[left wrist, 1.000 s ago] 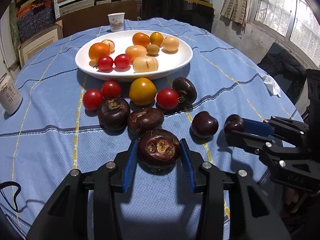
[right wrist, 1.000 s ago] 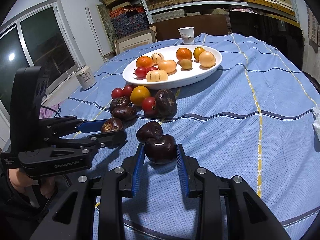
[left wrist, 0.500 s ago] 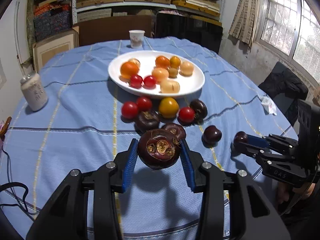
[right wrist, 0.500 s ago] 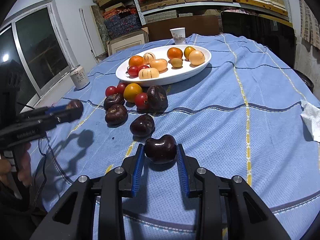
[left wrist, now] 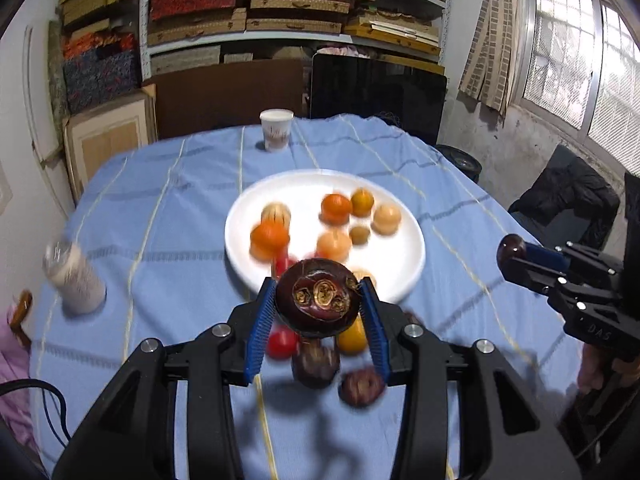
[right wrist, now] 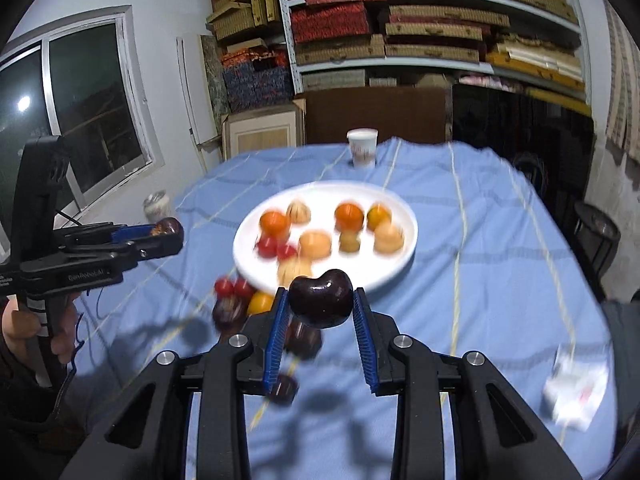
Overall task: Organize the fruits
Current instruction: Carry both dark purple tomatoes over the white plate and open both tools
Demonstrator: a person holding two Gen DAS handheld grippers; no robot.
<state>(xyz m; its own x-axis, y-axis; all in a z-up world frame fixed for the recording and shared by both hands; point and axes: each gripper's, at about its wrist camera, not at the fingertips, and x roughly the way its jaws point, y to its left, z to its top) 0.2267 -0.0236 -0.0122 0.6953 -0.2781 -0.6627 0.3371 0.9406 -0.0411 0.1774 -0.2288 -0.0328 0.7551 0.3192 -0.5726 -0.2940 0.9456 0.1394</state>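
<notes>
Above the near edge of the white plate (left wrist: 412, 276), we keep the left gripper (left wrist: 318, 308) clamped on the brown water chestnut (left wrist: 318, 300) and the right gripper (right wrist: 320, 308) clamped on the dark glossy fruit (right wrist: 320, 298) (jaws narrow), lowering both gently onto bare plate.

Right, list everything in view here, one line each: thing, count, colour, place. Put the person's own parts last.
plate: one, white, mid-table, holding orange, yellow, pale and red fruits, too blurred to count
loose fruits: several, dark brown, red, yellow, on cloth nearer than plate
paper cup: one, white, far table edge
can: one, pale, table's left side
tablecloth: one, blue, yellow-striped
napkin: one, white, right on cloth
left tongs: shut on ridged dark fruit
right tongs: shut on glossy dark fruit
hand: one, gripping left handle
</notes>
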